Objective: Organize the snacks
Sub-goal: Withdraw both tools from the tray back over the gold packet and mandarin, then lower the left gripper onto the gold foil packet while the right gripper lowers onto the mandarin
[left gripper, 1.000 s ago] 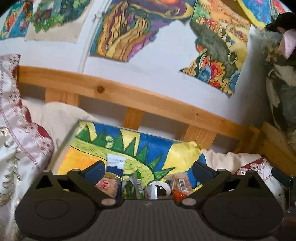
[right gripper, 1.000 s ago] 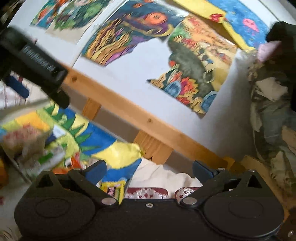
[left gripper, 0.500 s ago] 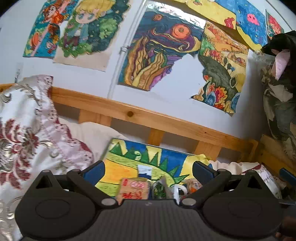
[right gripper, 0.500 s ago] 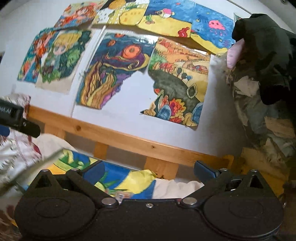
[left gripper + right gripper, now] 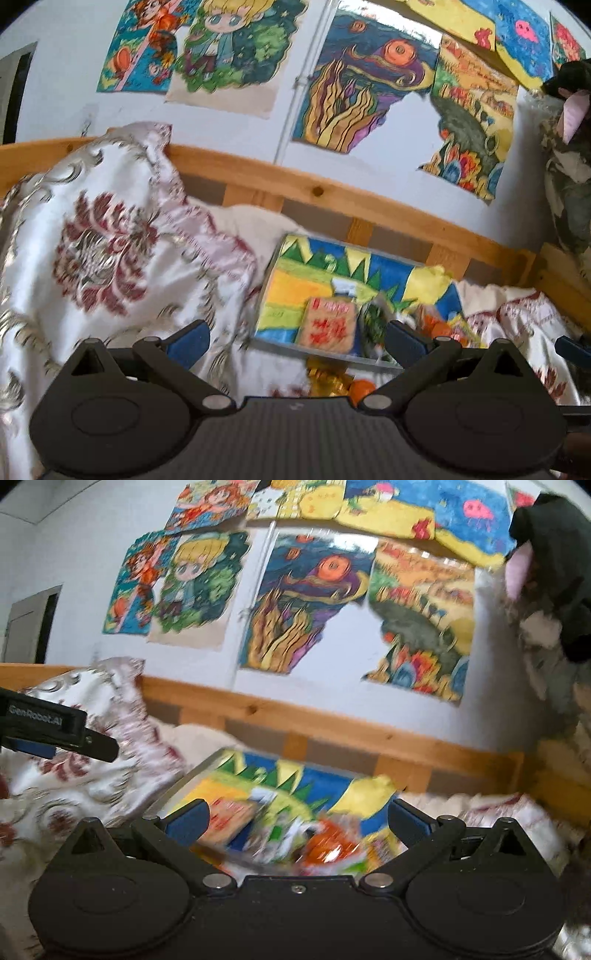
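A clear box (image 5: 275,258) lined with a bright painted sheet lies on the bed and holds several snack packets, among them a tan packet with red print (image 5: 328,325) and an orange one (image 5: 432,325). A gold wrapper (image 5: 327,380) and an orange item lie on the bedding in front of it. My left gripper (image 5: 295,343) is open and empty, just short of the box. In the right wrist view the box (image 5: 195,771) and blurred packets (image 5: 325,842) sit between the open, empty fingers of my right gripper (image 5: 297,819). The left gripper shows at that view's left edge (image 5: 55,725).
A white and red patterned pillow (image 5: 99,236) lies left of the box. A wooden bed rail (image 5: 332,195) runs behind it, under a wall of paintings (image 5: 354,85). Dark clothes (image 5: 546,554) hang at the right.
Both grippers have pulled back and swung left, away from the box. The pillow and more of the wall have come into view. Both stay open.
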A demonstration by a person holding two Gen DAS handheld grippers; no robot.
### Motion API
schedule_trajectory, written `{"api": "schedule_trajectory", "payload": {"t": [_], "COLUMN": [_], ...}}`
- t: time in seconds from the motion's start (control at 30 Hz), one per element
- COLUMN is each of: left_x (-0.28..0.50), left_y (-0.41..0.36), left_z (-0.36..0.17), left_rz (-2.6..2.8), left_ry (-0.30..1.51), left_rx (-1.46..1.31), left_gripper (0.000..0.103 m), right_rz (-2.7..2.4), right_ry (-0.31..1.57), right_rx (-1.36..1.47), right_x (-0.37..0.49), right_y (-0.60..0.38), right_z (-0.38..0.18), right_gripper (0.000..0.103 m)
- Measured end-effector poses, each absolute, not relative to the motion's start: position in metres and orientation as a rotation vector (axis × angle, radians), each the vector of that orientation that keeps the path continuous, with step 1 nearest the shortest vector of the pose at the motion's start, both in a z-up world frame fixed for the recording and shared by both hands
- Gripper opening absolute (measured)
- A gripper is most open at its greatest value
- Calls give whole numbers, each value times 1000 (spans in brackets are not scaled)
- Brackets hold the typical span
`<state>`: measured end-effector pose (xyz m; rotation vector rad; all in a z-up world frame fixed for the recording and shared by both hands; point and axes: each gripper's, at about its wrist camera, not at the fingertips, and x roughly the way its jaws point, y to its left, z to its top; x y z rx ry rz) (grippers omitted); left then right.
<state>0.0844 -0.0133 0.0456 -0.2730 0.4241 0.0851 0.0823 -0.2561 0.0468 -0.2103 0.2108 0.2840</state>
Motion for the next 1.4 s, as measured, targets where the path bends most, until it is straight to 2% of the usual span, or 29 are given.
{"api": "schedule_trajectory", "payload": {"t": [0.53,0.8,1.4], "left_x": [58,59,61], "left_y": [-14,-19,-22], "left_z": [4,-8,-14], "left_rz": [123,120,132], "left_ry": [623,688,712], "left_rx": [-251,-226,-227], "left_gripper": [102,102,102], "right_rz": [335,353,365], "right_ry": [529,596,646], "right_rx": [-136,-135,-98], "right_x": [65,70,78], "right_y": [-246,-244,-247], "right_z": [16,7,0], "right_gripper": [102,102,102]}}
